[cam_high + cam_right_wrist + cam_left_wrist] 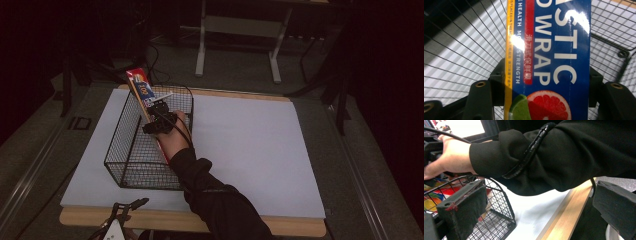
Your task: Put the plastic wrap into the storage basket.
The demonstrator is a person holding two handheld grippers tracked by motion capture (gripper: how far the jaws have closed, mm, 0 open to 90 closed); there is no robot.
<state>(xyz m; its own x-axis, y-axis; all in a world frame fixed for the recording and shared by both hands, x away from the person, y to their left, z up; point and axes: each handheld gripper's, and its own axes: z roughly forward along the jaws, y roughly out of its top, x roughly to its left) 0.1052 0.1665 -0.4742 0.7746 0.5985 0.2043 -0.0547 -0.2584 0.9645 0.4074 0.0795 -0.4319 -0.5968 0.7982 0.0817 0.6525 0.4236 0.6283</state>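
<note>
Here the right gripper [159,116] has its two black jaws closed on a long plastic wrap box [143,100], one jaw pressing each long side of it, as the right gripper view shows at close range. In that view the box [549,57] runs up the middle of the frame, blue with large white lettering, a yellow strip down one edge and a cut grapefruit and a lime wedge printed near the bottom. Seen from the high view, the box stands tilted inside a black wire basket [125,150], its red and blue upper end poking out above the far rim and leaning toward the far left, while its lower end is down inside the mesh. The basket sits on the left part of a white table top [250,145] with a pale wooden edge. The person's right hand [172,135] reaches into the basket from above, and a black sleeve [215,195] trails back toward the near edge. The left gripper [122,212] rests low at the near edge of the table, just in front of the basket, well apart from the box. In the left gripper view its two padded jaws stand wide apart with nothing between them, and the basket's near corner [501,212] and the person's sleeve [554,157] lie beyond them.
</note>
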